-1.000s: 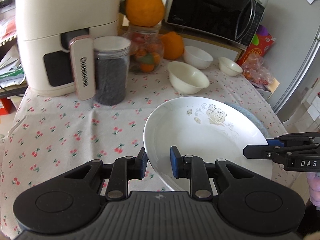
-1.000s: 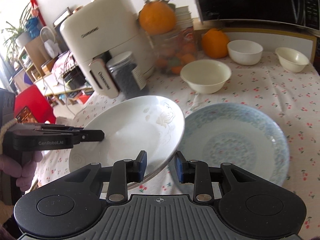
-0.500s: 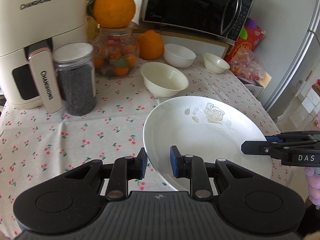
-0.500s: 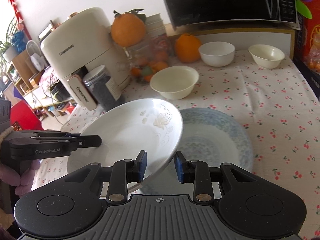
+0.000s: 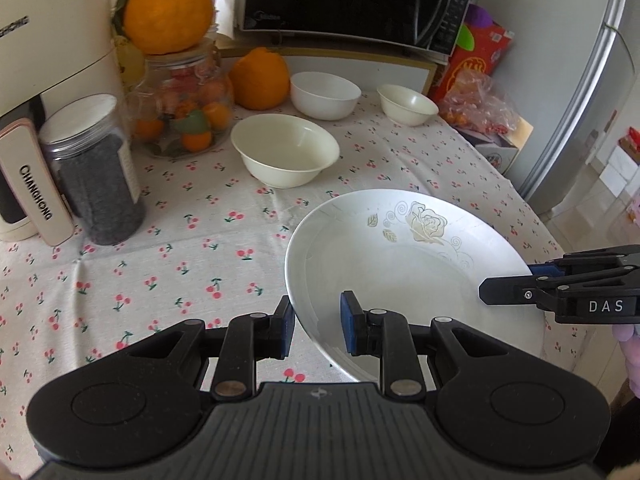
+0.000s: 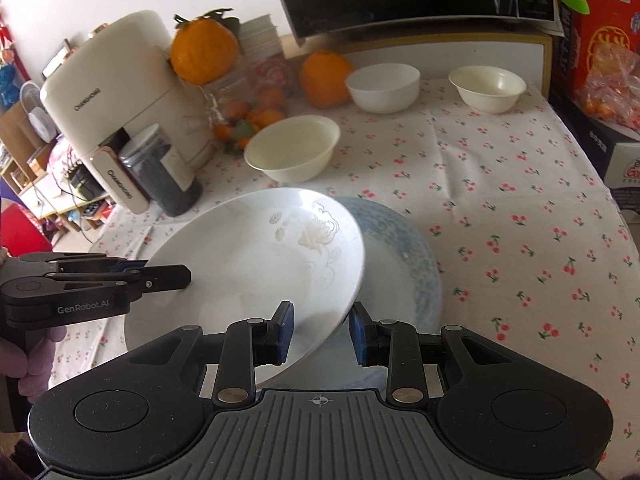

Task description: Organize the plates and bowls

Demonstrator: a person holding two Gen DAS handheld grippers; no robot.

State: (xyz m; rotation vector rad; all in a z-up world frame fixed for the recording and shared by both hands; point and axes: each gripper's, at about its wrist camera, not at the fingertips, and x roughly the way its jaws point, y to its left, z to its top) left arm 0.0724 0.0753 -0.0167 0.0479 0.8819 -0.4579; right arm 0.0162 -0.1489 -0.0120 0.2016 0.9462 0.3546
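A white plate [image 5: 400, 280] with a pale rose print hangs tilted above the table, held by both grippers at opposite rims. My left gripper [image 5: 318, 326] is shut on its near left rim, and also shows from the side as the left gripper [image 6: 168, 272] in the right wrist view. My right gripper [image 6: 322, 330] is shut on the right rim of the white plate [image 6: 256, 272]; the left wrist view shows the right gripper [image 5: 508, 280] clamped at the plate's right edge. A blue-patterned plate [image 6: 404, 264] lies on the tablecloth partly under the white plate. It is hidden in the left wrist view.
A cream bowl [image 5: 286, 156] sits mid-table, with a white bowl [image 5: 324, 94] and a small cream bowl [image 5: 408, 104] behind it. At left stand an air fryer [image 6: 104, 96], a dark-filled jar [image 5: 96, 172] and a fruit jar [image 5: 184, 112]. A microwave [image 5: 352, 0] is at the back.
Both grippers have carried the white plate to the right across the table. It now covers more of the blue-patterned plate. Both grips are unchanged.
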